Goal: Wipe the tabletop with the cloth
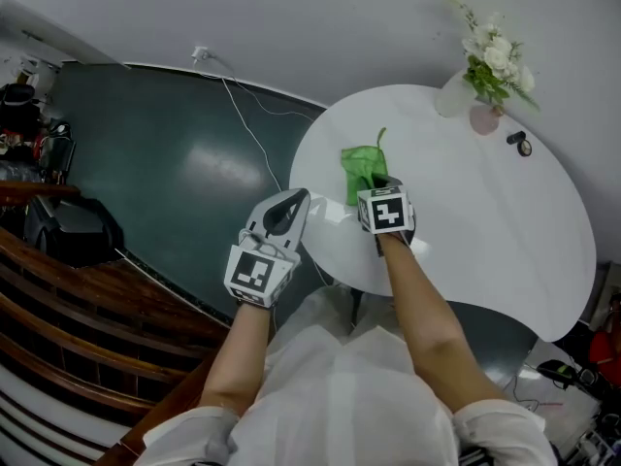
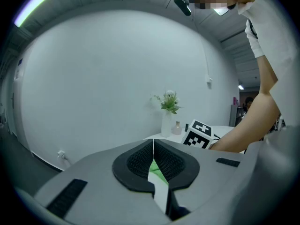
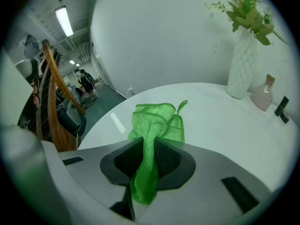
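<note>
Right tongs (image 3: 152,143): closed on the green cloth (image 3: 158,121). A bunched fold runs back between the jaws, and the rest lies spread on the white table (image 3: 220,125).
Left tongs (image 2: 153,146): jaws pressed together at the tips with nothing gripped, held at the table's rim at about 9 o'clock.
Cloth position: on the tabletop, toward 10 o'clock from its centre, well apart from the vase (image 1: 454,93) of flowers at 12 o'clock.
Arms: both forearms are bare and stretched forward from white sleeves. The right one crosses the near rim. The left one runs beside it over the dark floor (image 1: 175,153).
Hard to make out: from overhead, the right marker cube (image 1: 386,212) covers its own jaws. From the left tongs' camera, only a green sliver shows below the closed tips.
</note>
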{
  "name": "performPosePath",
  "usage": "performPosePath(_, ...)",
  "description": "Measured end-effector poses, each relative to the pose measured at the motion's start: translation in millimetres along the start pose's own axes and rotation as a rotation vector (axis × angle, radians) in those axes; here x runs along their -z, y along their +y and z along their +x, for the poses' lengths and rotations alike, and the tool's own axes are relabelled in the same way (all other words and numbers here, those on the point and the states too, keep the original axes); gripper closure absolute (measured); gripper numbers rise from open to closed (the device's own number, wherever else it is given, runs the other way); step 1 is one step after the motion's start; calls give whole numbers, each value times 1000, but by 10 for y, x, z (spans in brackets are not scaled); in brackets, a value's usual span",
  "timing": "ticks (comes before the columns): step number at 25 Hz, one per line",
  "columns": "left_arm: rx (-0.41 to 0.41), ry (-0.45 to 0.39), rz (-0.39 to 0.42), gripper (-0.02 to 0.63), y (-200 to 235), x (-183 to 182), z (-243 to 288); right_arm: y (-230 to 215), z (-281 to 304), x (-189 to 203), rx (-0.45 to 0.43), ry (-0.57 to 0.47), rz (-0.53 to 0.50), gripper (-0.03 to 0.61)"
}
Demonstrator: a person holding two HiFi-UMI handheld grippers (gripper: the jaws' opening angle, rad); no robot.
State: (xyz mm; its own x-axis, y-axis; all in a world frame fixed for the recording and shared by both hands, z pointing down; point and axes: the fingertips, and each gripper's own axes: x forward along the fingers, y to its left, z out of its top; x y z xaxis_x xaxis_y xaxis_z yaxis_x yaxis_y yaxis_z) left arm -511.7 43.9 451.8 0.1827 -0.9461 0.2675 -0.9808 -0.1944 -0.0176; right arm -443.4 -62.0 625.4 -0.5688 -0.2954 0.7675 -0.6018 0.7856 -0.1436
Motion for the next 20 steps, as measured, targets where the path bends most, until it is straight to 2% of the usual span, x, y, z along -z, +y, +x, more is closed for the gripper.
performPosePath(6, -10, 5, -11, 597, 79, 80, -110, 603, 152, -68, -84, 17, -74, 512)
performPosePath(13, -13, 26, 0, 597, 47, 150, -224, 1060, 166, 35, -170, 30, -129, 512)
performPosePath(20, 0, 29, 13, 597, -182, 110, -141, 1143, -4, 263, -231, 39, -226, 512)
